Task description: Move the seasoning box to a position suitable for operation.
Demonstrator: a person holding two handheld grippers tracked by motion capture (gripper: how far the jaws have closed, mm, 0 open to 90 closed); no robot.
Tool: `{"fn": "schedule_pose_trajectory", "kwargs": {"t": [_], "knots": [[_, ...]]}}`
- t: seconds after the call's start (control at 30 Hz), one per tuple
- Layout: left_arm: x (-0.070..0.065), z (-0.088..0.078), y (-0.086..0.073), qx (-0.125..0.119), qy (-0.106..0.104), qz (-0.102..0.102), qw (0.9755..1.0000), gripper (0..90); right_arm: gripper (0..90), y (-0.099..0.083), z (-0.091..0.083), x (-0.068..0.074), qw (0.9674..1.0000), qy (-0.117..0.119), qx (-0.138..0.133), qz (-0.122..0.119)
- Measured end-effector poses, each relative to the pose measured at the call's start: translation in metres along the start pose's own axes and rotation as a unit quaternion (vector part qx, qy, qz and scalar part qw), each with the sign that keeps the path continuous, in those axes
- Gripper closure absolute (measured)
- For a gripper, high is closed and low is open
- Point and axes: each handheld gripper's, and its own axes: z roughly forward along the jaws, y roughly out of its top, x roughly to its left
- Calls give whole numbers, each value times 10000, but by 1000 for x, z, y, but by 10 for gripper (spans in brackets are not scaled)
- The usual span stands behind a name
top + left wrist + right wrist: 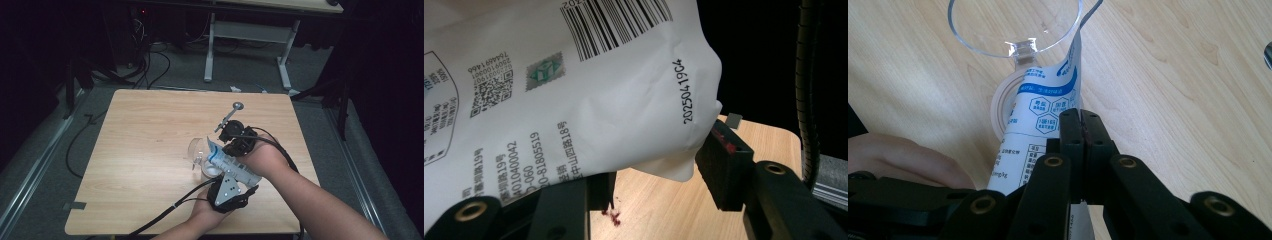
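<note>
Black jaws of the right gripper (1081, 150) stand pressed together at six o'clock in the right gripper view, pinching an edge of a white and blue printed pouch (1048, 115) whose upper end leans toward twelve o'clock, against the rim of a clear plastic funnel (1015, 27). Beneath the funnel's neck sits a pale round container (1000, 112), partly hidden by the pouch, so I cannot tell how full it is. From above, both hands meet near the middle of the wooden table (150, 130), slightly toward four o'clock. The left gripper (659, 175) holds its jaws about half open around the pouch's lower corner, the pads seemingly bearing on the bulging film; a few dark red crumbs (611, 216) lie on the wood just below. A metal spoon (231, 114) lies untouched at about one o'clock from the hands. By my reading the pouch is raised and aimed at the funnel, and the pouring itself looks barely begun; emptying and setting the pouch down remain.
</note>
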Motion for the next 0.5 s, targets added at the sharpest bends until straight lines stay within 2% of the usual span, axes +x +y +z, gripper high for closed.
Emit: {"fn": "schedule_pose_trajectory", "kwargs": {"t": [0.5], "knots": [[-1, -1, -6, 68, -26, 71, 9999, 535, 900, -5, 1, 0, 10000, 48, -11, 54]]}}
